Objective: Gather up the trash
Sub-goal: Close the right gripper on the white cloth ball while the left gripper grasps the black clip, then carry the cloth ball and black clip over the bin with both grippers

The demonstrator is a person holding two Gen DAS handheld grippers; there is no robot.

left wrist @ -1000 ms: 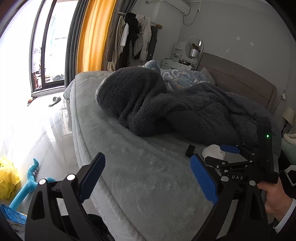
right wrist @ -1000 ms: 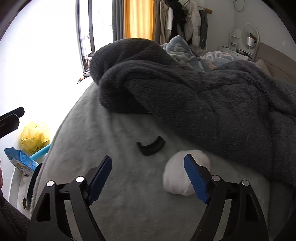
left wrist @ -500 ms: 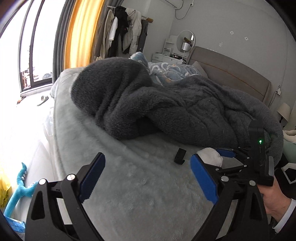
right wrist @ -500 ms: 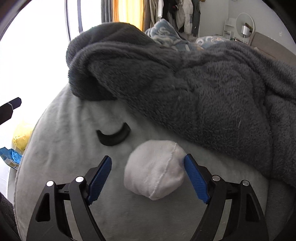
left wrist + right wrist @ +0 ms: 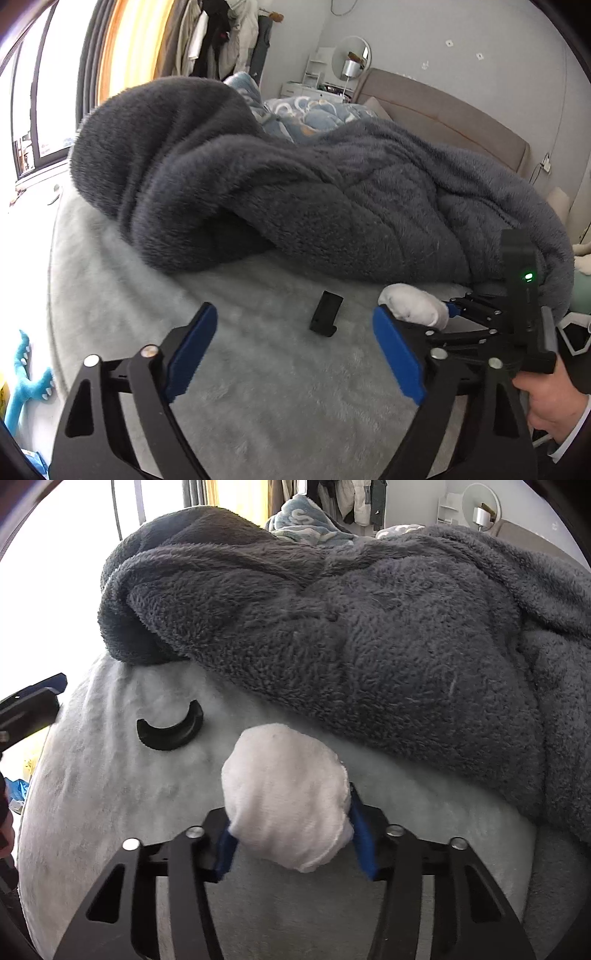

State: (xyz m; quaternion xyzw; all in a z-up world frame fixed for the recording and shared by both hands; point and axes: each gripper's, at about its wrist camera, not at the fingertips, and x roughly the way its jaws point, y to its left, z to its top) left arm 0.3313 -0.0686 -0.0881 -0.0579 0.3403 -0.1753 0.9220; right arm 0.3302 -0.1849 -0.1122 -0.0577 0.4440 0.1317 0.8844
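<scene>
A white crumpled wad (image 5: 286, 797) lies on the pale grey bed cover (image 5: 110, 794) at the edge of the dark fleece blanket (image 5: 369, 627). My right gripper (image 5: 291, 842) is shut on the wad, with the blue pads pressing its two sides. The wad also shows in the left wrist view (image 5: 413, 301), held by the right gripper (image 5: 448, 310). A small curved black plastic piece (image 5: 170, 731) lies on the cover left of the wad, and shows in the left wrist view (image 5: 327, 314). My left gripper (image 5: 295, 350) is open and empty, above the cover in front of the black piece.
The dark fleece blanket (image 5: 295, 177) is heaped across the bed, with a blue patterned quilt (image 5: 314, 118) behind it. A headboard (image 5: 443, 118) stands at the back right. A blue toy (image 5: 26, 376) lies on the floor at the left, below the window (image 5: 40, 92).
My right gripper has moved forward onto the white wad and shut on it. My left gripper has moved closer to the bed, towards the black piece, and stays open.
</scene>
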